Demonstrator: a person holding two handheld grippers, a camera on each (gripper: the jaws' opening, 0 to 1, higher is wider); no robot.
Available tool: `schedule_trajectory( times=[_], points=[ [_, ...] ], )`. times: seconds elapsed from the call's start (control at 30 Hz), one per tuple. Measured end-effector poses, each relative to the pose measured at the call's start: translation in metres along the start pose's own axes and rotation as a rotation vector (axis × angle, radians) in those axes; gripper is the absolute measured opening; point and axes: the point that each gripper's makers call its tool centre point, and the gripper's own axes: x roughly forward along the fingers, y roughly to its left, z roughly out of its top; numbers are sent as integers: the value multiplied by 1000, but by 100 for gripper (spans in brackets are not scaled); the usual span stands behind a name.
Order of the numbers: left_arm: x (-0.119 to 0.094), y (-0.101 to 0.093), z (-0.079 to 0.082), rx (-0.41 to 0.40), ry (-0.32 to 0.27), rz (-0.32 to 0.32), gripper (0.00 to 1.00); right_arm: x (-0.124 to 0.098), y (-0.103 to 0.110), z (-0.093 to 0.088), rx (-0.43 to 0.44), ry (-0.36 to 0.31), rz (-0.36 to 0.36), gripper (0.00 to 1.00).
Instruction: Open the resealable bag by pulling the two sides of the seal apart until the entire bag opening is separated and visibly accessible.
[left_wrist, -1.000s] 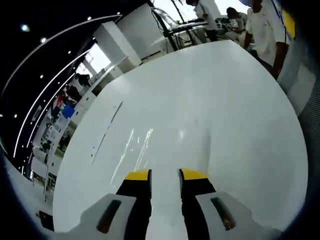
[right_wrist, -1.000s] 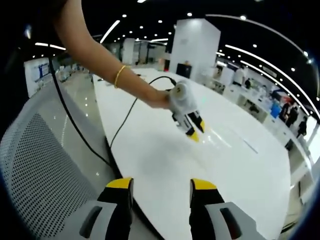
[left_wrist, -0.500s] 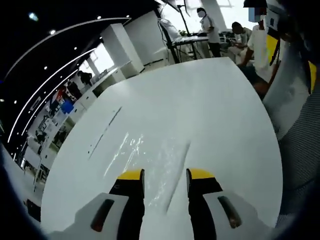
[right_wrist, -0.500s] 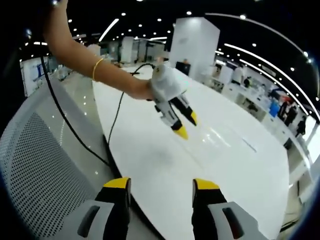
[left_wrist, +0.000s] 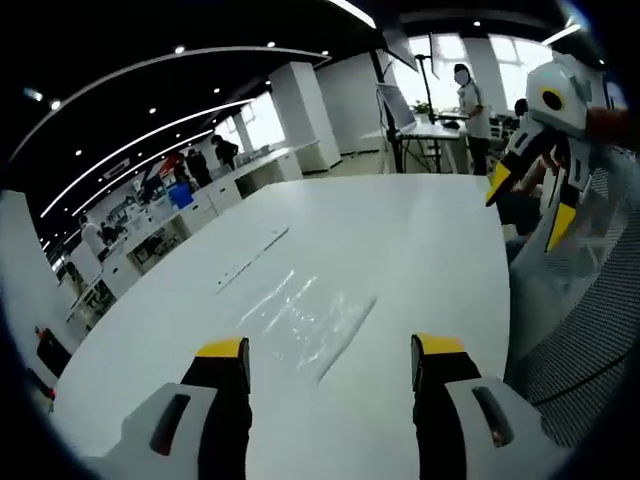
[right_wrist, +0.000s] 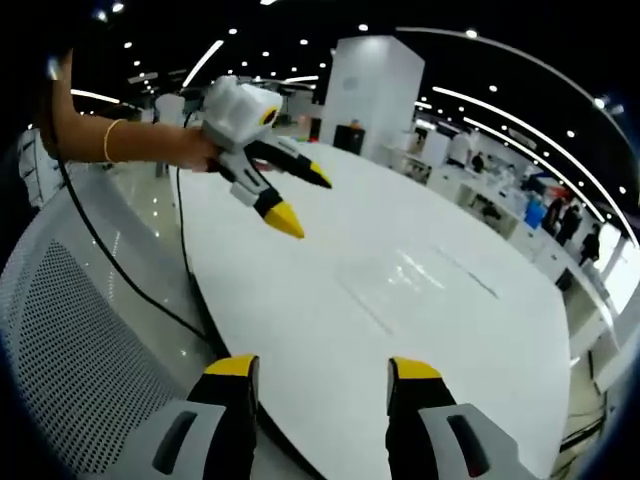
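One clear resealable bag, one white table, two hand-held grippers.

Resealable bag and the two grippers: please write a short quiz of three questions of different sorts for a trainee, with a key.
1. True or false: the resealable bag lies flat on the white table, with neither gripper touching it.
2. Multiple choice: the jaws of the left gripper stand A) shut on the bag, B) apart with nothing between them, C) shut on a cable.
3. Fill in: in the right gripper view, the left gripper hangs ____ the table.

Key: 1 true; 2 B; 3 above.
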Motion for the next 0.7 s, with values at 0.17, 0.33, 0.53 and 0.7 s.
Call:
schedule_trajectory(
  times=[0.17, 0.33, 0.53, 0.7],
  points=[
    [-38, -9, 7, -87, -24, 40, 84, -1, -3, -2, 49, -7, -9, 51],
    [-63, -13, 19, -246, -114, 107, 100, 0, -3, -4, 64, -4, -7, 54],
    [-72, -21, 20, -268, -139, 128, 100, -5, -13, 6, 123, -82, -49, 69],
    [-71, -27, 15, -334, -175, 133, 100, -12, -27, 11, 219, -144, -85, 76]
  ],
)
